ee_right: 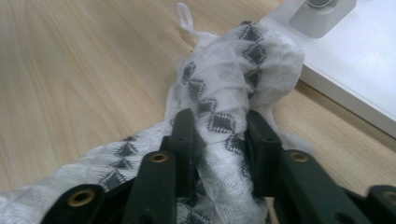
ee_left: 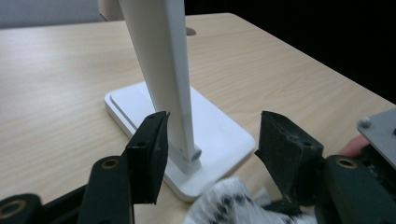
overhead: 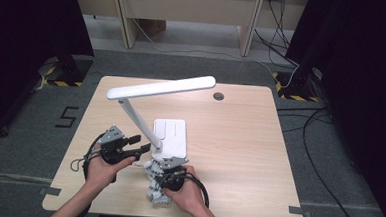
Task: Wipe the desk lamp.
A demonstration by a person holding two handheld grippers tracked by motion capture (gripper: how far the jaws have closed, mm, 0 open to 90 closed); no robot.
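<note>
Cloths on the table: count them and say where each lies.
1. The cloth, white with dark diamonds, lies at the table's near edge, beside the lamp base, pinched in the right gripper. Nothing suggests another hidden one.

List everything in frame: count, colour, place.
desk lamp: 1, white, flat base near table centre, arm slanting up to a long head
cloth: 1, white with dark diamond pattern, bunched on the table at the base's near edge
table: 1, light wood, round cable hole at the far edge
floor number 5: 1, black, on the grey floor left of the table
cables: several, black and white, on the floor at the far right
left tongs: 1, black, open, jaws either side of the lamp arm's foot
right tongs: 1, black, shut on the cloth
hands: 2, near edge, each holding tongs
</note>
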